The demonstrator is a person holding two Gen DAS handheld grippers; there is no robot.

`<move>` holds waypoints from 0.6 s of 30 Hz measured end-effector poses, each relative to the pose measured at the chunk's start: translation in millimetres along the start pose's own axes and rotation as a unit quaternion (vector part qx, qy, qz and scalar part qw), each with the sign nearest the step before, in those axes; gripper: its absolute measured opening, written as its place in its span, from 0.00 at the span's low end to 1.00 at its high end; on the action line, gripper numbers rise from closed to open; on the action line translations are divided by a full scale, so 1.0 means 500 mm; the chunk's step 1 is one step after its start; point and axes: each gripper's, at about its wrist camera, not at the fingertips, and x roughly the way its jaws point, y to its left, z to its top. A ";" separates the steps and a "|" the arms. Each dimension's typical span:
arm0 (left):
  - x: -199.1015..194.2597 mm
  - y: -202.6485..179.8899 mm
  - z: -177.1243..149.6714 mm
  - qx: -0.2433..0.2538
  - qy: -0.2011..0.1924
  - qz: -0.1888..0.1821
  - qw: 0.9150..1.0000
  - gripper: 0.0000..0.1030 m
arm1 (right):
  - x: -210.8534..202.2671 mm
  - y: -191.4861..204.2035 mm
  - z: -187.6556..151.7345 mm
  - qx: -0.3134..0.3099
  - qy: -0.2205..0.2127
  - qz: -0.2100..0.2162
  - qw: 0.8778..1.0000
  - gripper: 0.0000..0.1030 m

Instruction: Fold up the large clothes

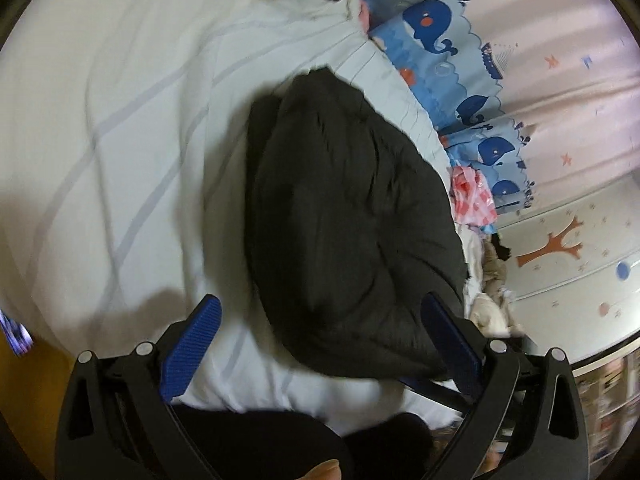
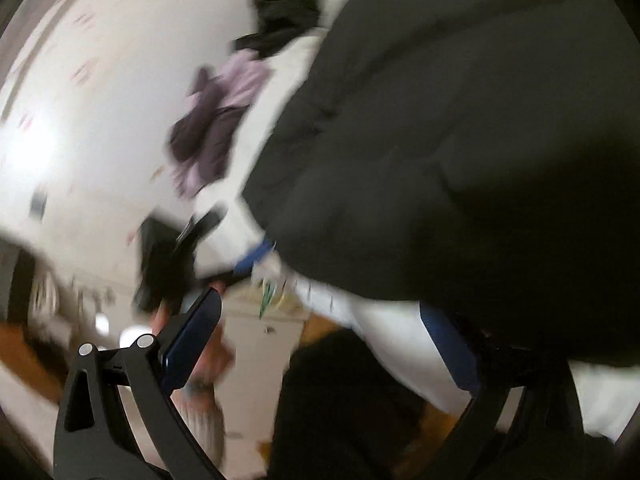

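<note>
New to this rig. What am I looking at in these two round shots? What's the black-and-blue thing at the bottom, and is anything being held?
There is no robot arm here: a person holds a two-finger gripper in each hand, and each gripper carries a fisheye camera looking along its fingers. One picture comes from the left gripper, the other from the right gripper. The black arms with blue pads are the gripper fingers. Both are open and hold nothing. On the white striped bedding lies a bulky dark padded jacket, seen closer and blurred in the right view. A whale-print curtain hangs behind. A purple garment lies farther off.
</note>
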 end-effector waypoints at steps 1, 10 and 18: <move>0.005 -0.001 -0.010 -0.004 0.004 -0.009 1.000 0.93 | 0.026 -0.009 0.015 0.017 0.000 -0.001 1.000 0.93; 0.127 -0.039 -0.013 -0.025 0.060 -0.048 0.997 0.93 | -0.051 0.003 0.025 0.046 -0.127 0.091 0.987 0.94; 0.180 -0.037 0.042 -0.089 0.016 -0.060 0.994 0.93 | -0.162 -0.040 -0.066 0.032 -0.109 0.016 0.993 0.94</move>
